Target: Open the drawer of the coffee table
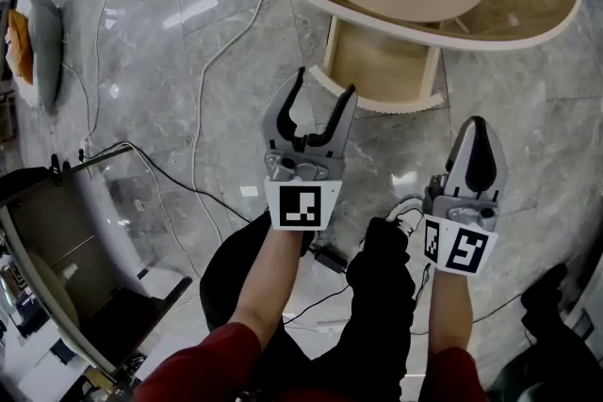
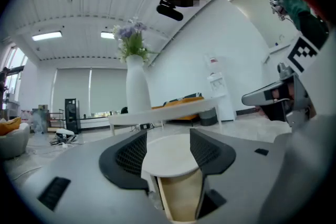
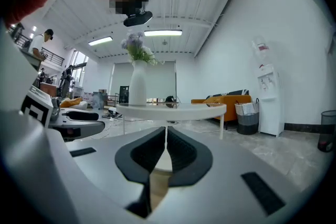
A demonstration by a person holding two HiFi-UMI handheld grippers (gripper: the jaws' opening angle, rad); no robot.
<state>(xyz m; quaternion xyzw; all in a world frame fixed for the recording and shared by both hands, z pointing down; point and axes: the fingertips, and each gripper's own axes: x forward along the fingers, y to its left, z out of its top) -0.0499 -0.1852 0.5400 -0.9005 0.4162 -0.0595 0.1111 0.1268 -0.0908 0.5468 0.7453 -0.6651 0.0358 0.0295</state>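
The oval beige coffee table (image 1: pixel 528 14) fills the top of the head view. Its wooden drawer (image 1: pixel 377 61) juts out from under the rim toward me. My left gripper (image 1: pixel 325 88) hovers just in front of the drawer, jaws open and empty. My right gripper (image 1: pixel 478 125) hangs further right, jaws shut with nothing between them. In the left gripper view the open left gripper (image 2: pixel 168 150) frames the drawer (image 2: pixel 181 199) under a round top. In the right gripper view the right gripper (image 3: pixel 166 140) shows its pads touching, with the table (image 3: pixel 173 108) and a white vase (image 3: pixel 137 86) ahead.
White and black cables (image 1: pixel 203 89) trail across the marble floor. A grey cushion seat (image 1: pixel 40 47) lies at the far left and a clear chair (image 1: pixel 85 240) at the lower left. An orange sofa (image 3: pixel 226 102) and a bin (image 3: pixel 247 117) stand beyond the table.
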